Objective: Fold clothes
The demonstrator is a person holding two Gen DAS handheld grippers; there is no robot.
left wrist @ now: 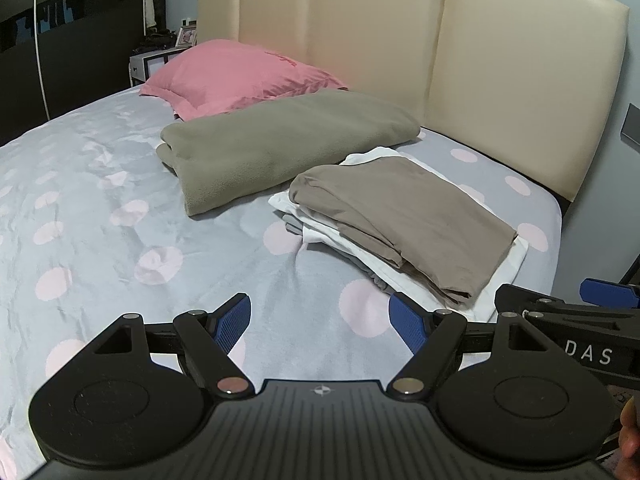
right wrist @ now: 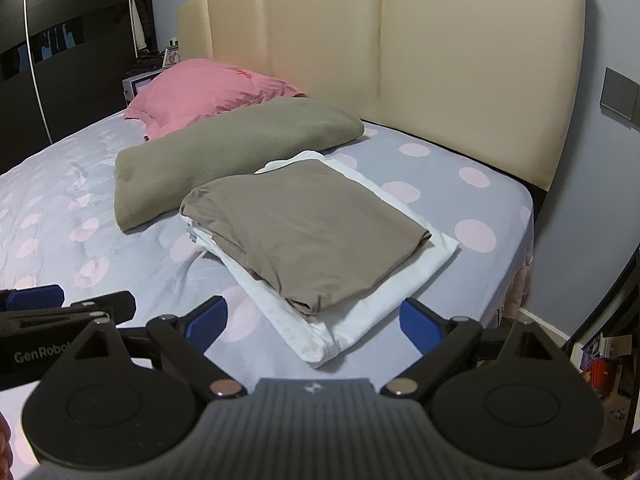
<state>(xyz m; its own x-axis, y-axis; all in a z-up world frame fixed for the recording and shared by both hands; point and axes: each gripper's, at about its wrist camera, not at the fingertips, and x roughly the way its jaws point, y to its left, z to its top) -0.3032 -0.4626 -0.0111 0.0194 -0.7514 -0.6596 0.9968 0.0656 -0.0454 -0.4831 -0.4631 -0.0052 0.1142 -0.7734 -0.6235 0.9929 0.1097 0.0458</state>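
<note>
A folded brown garment (left wrist: 404, 224) (right wrist: 308, 232) lies on top of a folded white garment (left wrist: 508, 268) (right wrist: 360, 312) near the bed's right corner; a grey layer peeks out beneath. My left gripper (left wrist: 320, 322) is open and empty, above the sheet just left of the stack. My right gripper (right wrist: 314, 322) is open and empty, hovering at the near edge of the stack. Each gripper shows at the edge of the other's view.
The bed (left wrist: 100, 216) has a grey sheet with pink dots. A folded olive blanket (left wrist: 280, 144) (right wrist: 224, 152) and a pink pillow (left wrist: 240, 76) (right wrist: 200, 92) lie farther back. A beige headboard (left wrist: 400, 40) stands behind. The bed's edge (right wrist: 528, 264) drops off at right.
</note>
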